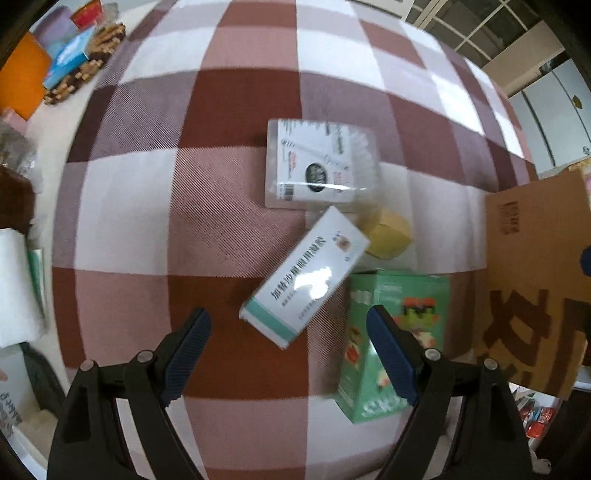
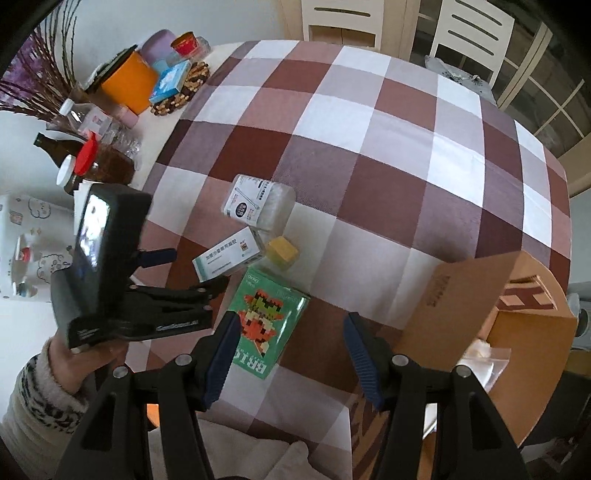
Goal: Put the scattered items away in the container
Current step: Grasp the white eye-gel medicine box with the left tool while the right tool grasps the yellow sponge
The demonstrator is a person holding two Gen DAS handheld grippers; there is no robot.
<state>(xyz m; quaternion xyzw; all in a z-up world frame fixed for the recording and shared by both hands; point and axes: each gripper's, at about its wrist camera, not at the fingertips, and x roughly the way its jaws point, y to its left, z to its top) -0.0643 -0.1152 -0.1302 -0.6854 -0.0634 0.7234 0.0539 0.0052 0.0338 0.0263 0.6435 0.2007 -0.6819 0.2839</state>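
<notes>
On the checked tablecloth lie a white and teal medicine box [image 1: 304, 277] [image 2: 231, 254], a clear box of cotton swabs [image 1: 319, 164] [image 2: 258, 201], a small yellow box [image 1: 388, 232] [image 2: 282, 252] and a green brick-toy box [image 1: 391, 339] [image 2: 271, 321]. The cardboard box [image 1: 535, 280] [image 2: 491, 306] stands at the right. My left gripper [image 1: 290, 350] is open and empty, just short of the medicine box; it also shows in the right wrist view [image 2: 195, 269]. My right gripper [image 2: 290, 354] is open and empty, above the green box's near end.
Clutter stands at the table's far left: an orange tub [image 2: 129, 85], a blue tissue pack [image 2: 170, 81] on a beaded mat, bottles and jars [image 2: 85, 158]. Two chairs [image 2: 469, 33] stand beyond the table. A clear bag [image 2: 484, 354] lies inside the cardboard box.
</notes>
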